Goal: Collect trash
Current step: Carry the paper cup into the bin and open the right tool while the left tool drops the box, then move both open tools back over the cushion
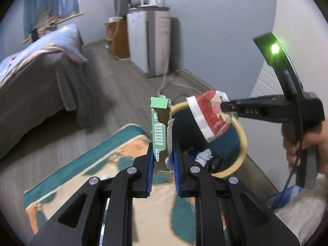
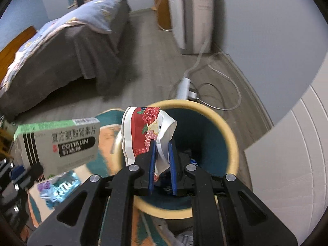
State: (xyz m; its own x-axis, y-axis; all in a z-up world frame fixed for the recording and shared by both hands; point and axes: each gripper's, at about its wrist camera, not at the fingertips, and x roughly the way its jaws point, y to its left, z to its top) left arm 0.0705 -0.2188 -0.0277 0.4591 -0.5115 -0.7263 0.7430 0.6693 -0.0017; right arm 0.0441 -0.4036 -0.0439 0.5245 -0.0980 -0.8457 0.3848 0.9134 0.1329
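My left gripper (image 1: 163, 160) is shut on a torn green medicine box (image 1: 160, 131), held upright just left of the bin; the same box (image 2: 57, 141) shows at the left of the right wrist view. My right gripper (image 2: 162, 160) is shut on a crumpled red-and-white floral paper cup (image 2: 147, 133), held over the rim of the teal bin with a cream rim (image 2: 233, 143). In the left wrist view the cup (image 1: 209, 116) hangs above the bin (image 1: 243, 141), which holds some crumpled trash (image 1: 205, 157).
A teal and orange rug (image 1: 92, 174) lies under the bin. A bed (image 1: 41, 71) stands at left, a white appliance (image 1: 149, 41) and power strip with cables (image 2: 184, 86) by the wall. A blue wrapper (image 2: 59, 188) lies on the rug.
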